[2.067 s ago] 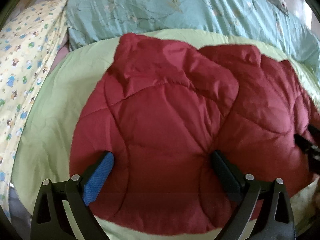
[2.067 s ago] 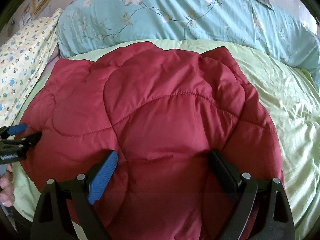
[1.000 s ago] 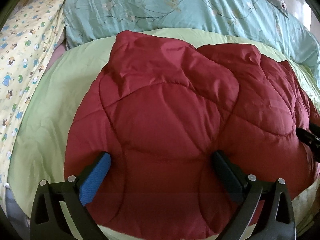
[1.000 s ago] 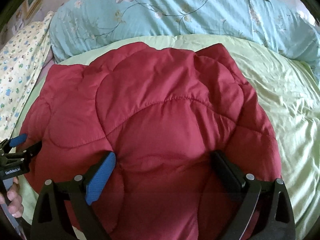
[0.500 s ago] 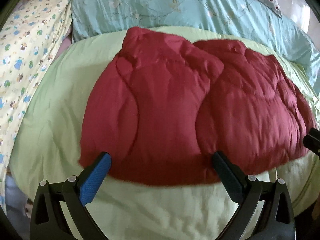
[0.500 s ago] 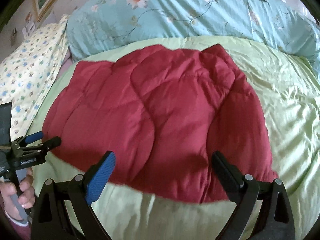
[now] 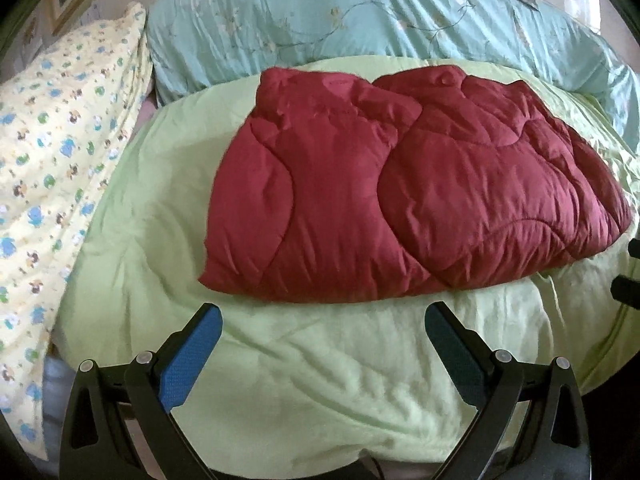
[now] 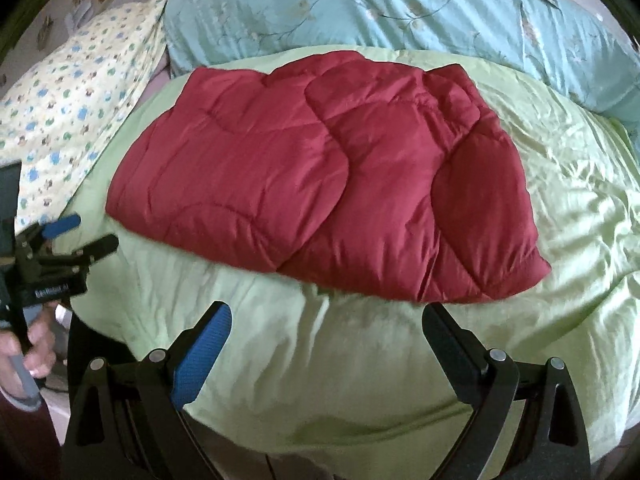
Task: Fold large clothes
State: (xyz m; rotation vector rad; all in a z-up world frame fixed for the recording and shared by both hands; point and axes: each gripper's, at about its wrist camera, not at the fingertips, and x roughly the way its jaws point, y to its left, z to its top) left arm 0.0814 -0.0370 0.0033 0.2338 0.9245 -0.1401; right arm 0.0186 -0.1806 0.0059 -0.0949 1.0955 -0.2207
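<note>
Left gripper (image 7: 322, 330) and right gripper (image 8: 326, 332) both spread wide and empty, hovering over the pale green quilt (image 7: 320, 380), folded red padded jacket (image 7: 392, 204) lying just beyond their tips, untouched, blue floral duvet (image 7: 400, 16) behind.

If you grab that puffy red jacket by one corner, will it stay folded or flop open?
Probably flop open: the red jacket is soft, quilted padding lying in loose overlapping layers with nothing holding them. It looks puffy, so likely light for its bulk. Its shiny fabric may slip on the smooth green quilt.
</note>
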